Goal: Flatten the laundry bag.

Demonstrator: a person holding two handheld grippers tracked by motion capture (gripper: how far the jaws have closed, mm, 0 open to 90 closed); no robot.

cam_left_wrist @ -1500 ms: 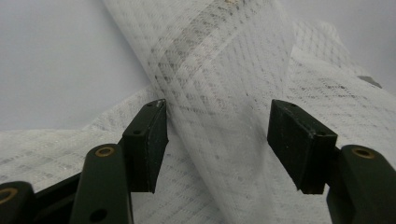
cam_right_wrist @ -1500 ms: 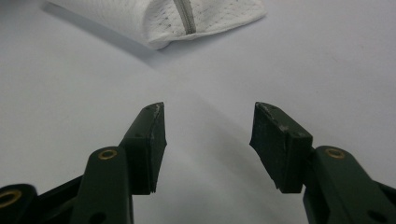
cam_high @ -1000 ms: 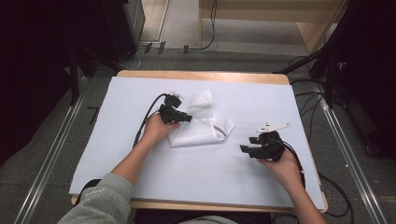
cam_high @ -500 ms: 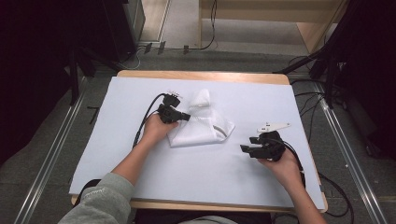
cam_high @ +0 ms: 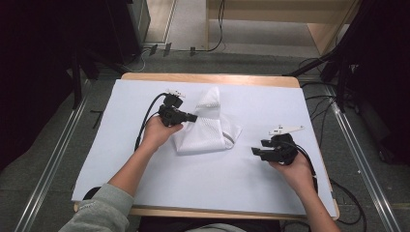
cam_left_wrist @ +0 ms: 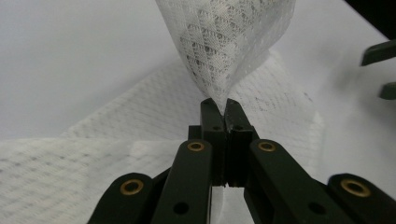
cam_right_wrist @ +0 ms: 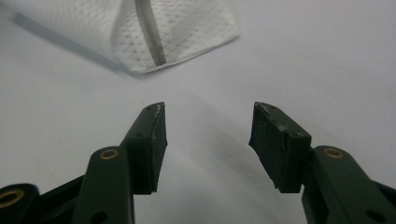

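In the left gripper view, the jaws of the left gripper are pressed together on a pinched fold of the white mesh cloth, which rises from the jaw tips toward twelve o'clock as a taut, tapering sheet. The rest of the cloth is spread flat on the white sheet beneath and behind the jaws, from nine o'clock round to three o'clock.

In the right gripper view, the jaws of the right gripper are held wide apart with nothing between them, above the bare white sheet. A hemmed corner of the cloth is seen at eleven o'clock from these jaws, lying flat and well clear of them.

In the high view, the left gripper is held by the left hand at the cloth's nine o'clock edge, and the cloth is drawn up into a peak toward twelve o'clock, its lower part resting on the sheet near the middle of the worktop. The right gripper is held by the right hand at four o'clock from the cloth, near it but apart, with its jaws pointed toward nine o'clock. A black cable is trailed from the left gripper toward seven o'clock across the sheet.
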